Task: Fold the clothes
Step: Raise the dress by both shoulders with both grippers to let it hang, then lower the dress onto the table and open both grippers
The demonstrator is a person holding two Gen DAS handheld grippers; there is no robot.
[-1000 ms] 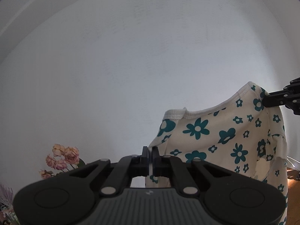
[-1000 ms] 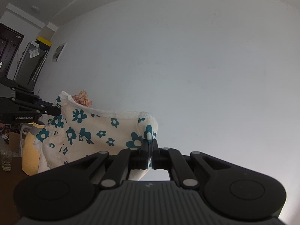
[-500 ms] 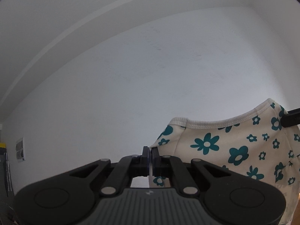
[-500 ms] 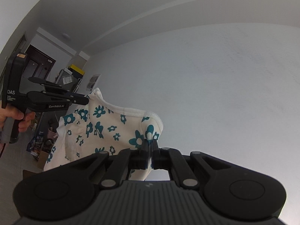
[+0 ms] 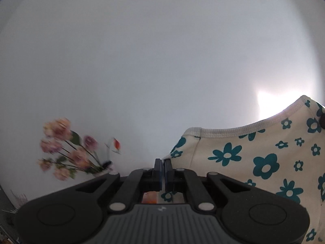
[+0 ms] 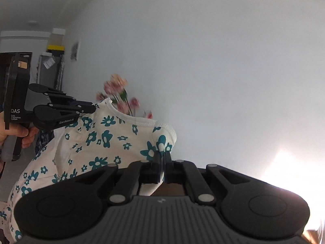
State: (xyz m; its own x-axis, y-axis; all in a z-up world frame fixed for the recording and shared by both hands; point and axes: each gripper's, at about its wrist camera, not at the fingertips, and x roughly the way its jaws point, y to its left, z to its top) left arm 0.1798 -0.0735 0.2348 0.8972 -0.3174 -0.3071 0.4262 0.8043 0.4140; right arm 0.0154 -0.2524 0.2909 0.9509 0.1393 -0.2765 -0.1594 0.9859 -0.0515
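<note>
A cream garment with teal flowers (image 5: pixel 260 162) hangs in the air, stretched between my two grippers. My left gripper (image 5: pixel 163 162) is shut on one top corner of it, and also shows in the right wrist view (image 6: pixel 92 107) at the left. My right gripper (image 6: pixel 162 155) is shut on the other top corner of the garment (image 6: pixel 105 140); only its tip (image 5: pixel 322 120) shows at the right edge of the left wrist view. The ribbed edge sags between the corners. The garment's lower part is hidden.
A white wall fills both views. A bunch of pink flowers (image 5: pixel 65 150) stands against it, also seen behind the garment in the right wrist view (image 6: pixel 117 95). A doorway and shelving (image 6: pixel 50 67) are at the far left. Sun glare (image 6: pixel 284 166) falls at the right.
Both grippers have swung down from pointing toward the ceiling, still holding the garment. The flowers have come back into both views. The cloth stays stretched between the grippers.
</note>
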